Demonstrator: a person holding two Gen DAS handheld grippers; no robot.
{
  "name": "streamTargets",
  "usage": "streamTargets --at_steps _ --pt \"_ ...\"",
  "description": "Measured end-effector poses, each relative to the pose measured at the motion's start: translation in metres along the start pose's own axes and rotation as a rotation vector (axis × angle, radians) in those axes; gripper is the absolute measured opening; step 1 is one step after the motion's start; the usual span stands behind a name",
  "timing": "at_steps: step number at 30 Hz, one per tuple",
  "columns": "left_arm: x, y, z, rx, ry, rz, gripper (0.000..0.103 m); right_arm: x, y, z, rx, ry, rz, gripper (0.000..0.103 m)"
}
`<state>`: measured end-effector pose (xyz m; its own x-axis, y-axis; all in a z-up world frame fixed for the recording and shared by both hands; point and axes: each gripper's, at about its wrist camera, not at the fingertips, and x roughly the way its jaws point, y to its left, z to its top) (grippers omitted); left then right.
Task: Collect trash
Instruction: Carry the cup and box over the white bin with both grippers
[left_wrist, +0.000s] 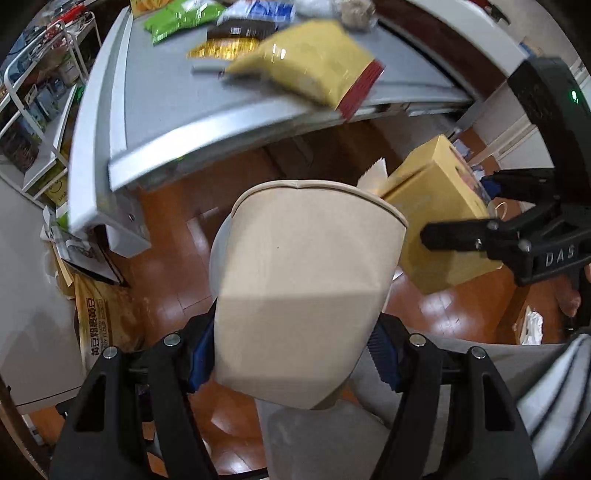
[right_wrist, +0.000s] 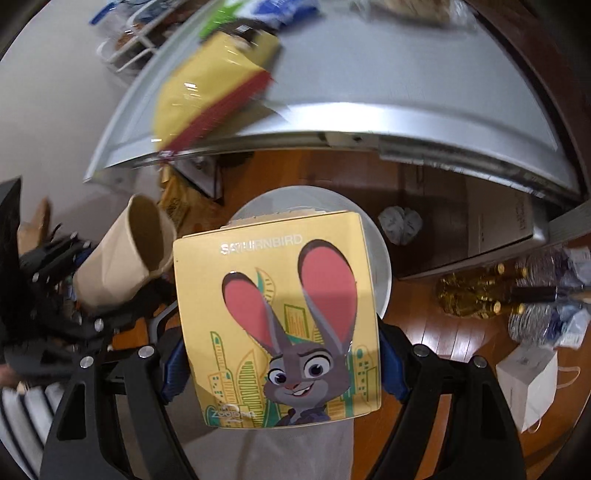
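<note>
Left fingers grip a paper cup; only the right view shows right fingers gripping a rabbit-printed box.

Matt paper cup, glossy box

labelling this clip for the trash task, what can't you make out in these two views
- Left wrist: the bin mouth, hidden behind the paper cup held in the left gripper.
- Right wrist: bin contents, covered by the yellow box in the right gripper.
- Both: print on the yellow snack bag, motion-blurred.
</note>
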<state>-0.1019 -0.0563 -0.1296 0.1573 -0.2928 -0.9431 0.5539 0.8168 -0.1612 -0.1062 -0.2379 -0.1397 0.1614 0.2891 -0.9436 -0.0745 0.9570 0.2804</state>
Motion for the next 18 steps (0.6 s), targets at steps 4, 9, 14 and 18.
streamTargets --at_steps 4,9,14,18 --pt "0.019 0.004 -0.003 -0.009 0.029 0.01 0.069 0.016 -0.004 0.006 0.054 0.014 -0.012 0.078" --pt "0.036 0.007 -0.003 -0.028 0.054 0.013 0.069 0.03 -0.006 0.009 0.076 0.04 -0.026 0.078" --pt "0.045 0.01 -0.003 -0.035 0.066 0.018 0.069 0.034 -0.007 0.011 0.077 0.045 -0.03 0.078" --pt "0.045 0.006 0.0 -0.034 0.069 0.016 0.069 0.037 -0.007 0.013 0.076 0.049 -0.029 0.078"
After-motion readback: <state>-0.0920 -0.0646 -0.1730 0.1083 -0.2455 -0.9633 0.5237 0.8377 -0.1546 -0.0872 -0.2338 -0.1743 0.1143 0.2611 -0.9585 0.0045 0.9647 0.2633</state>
